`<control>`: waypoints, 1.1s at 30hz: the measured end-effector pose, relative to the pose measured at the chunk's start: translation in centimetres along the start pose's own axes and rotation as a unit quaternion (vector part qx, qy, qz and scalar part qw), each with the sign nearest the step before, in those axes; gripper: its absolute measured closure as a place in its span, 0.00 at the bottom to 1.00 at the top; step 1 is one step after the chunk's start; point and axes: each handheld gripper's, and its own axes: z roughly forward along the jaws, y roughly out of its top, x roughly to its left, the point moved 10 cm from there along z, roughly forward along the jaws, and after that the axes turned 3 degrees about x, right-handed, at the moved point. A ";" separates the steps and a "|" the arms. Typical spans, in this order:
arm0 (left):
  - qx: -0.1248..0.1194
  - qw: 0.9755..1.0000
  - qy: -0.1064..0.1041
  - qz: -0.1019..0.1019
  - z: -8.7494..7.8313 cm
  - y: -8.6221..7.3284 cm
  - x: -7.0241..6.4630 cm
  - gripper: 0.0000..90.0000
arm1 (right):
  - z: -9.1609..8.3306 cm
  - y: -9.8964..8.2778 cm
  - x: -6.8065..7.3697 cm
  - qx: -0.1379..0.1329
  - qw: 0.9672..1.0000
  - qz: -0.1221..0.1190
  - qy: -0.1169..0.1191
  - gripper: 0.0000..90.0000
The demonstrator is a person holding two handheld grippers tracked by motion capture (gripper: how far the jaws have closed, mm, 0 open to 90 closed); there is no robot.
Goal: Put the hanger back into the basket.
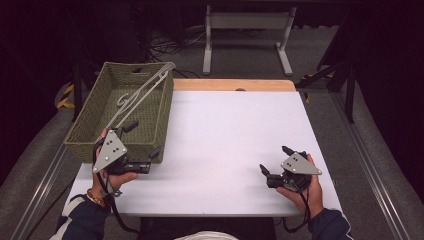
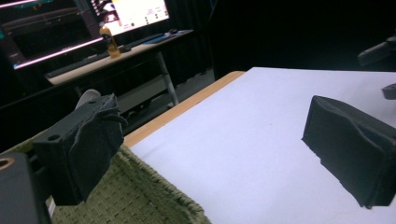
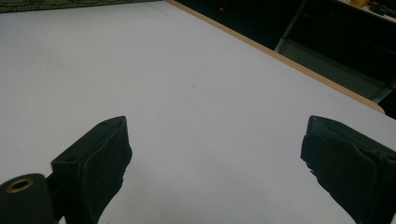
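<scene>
High view: left gripper (image 1: 144, 139) held jaws apart over woven basket's (image 1: 82, 122) near right corner, hanger (image 1: 141, 92) inside; right gripper (image 1: 274, 161) spread, nothing gripped, near table's (image 1: 225, 130) front edge.

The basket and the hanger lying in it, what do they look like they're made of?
The basket looks like woven fibre, perhaps seagrass or paper cord, in a matt olive green: the left gripper view shows a coarse braided rim and ribbed weave. The hanger looks like light grey plastic with a smooth, slightly glossy surface, though painted metal or wood can't be ruled out. It lies slanted, its top end resting on the basket's far corner.
</scene>
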 end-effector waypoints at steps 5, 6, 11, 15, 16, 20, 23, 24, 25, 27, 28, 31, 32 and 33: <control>-0.002 1.000 -0.006 0.003 -0.3 -0.3 -1.2 0.07 | 0.0 0.0 0.0 -0.002 1.000 -0.001 0.001 0.09; 0.000 1.000 -0.007 0.006 -0.3 -0.4 -1.4 0.07 | 0.0 0.0 0.0 -0.002 1.000 0.000 0.001 0.09; 0.011 1.000 -0.019 0.007 -0.4 -1.4 -2.5 0.08 | 0.0 0.0 0.1 -0.002 1.000 -0.003 0.001 0.09; 0.020 0.999 -0.026 0.009 -0.4 -2.2 -3.1 0.08 | -0.1 0.1 0.0 -0.002 1.000 -0.003 -0.001 0.09; 0.025 0.999 -0.032 0.009 -0.4 -2.6 -3.5 0.08 | -0.1 0.1 0.0 -0.002 1.000 -0.002 -0.001 0.09; 0.035 0.999 -0.037 0.009 -0.6 -3.4 -3.9 0.08 | -0.1 0.1 0.0 -0.004 1.000 -0.001 -0.002 0.08; 0.038 0.998 -0.041 0.015 -0.7 -3.8 -4.1 0.09 | -0.3 0.2 0.1 -0.007 1.000 -0.002 0.000 0.08; 0.039 0.998 -0.049 0.014 -0.8 -4.2 -4.4 0.09 | -0.3 0.2 0.1 -0.007 1.000 -0.003 0.000 0.08; 0.042 0.998 -0.054 0.013 -0.8 -4.5 -4.7 0.10 | -0.2 0.2 0.1 -0.007 1.000 -0.004 0.000 0.08; 0.050 0.997 -0.055 0.017 -0.7 -4.8 -4.8 0.10 | -0.2 0.2 0.2 -0.008 1.000 -0.003 0.001 0.08; 0.056 0.997 -0.059 0.015 -0.7 -5.2 -5.0 0.10 | -0.2 0.2 0.2 -0.006 1.000 -0.003 0.001 0.08; 0.074 0.995 -0.061 0.009 -0.5 -6.5 -5.2 0.09 | -0.1 0.2 0.2 -0.005 1.000 -0.005 0.000 0.08; 0.078 0.995 -0.060 0.011 -0.4 -6.8 -5.1 0.09 | -0.1 0.2 0.2 -0.005 1.000 -0.005 -0.001 0.08; 0.081 0.995 -0.057 0.006 -0.3 -7.2 -5.0 0.09 | -0.1 0.2 0.2 -0.006 1.000 -0.005 -0.001 0.08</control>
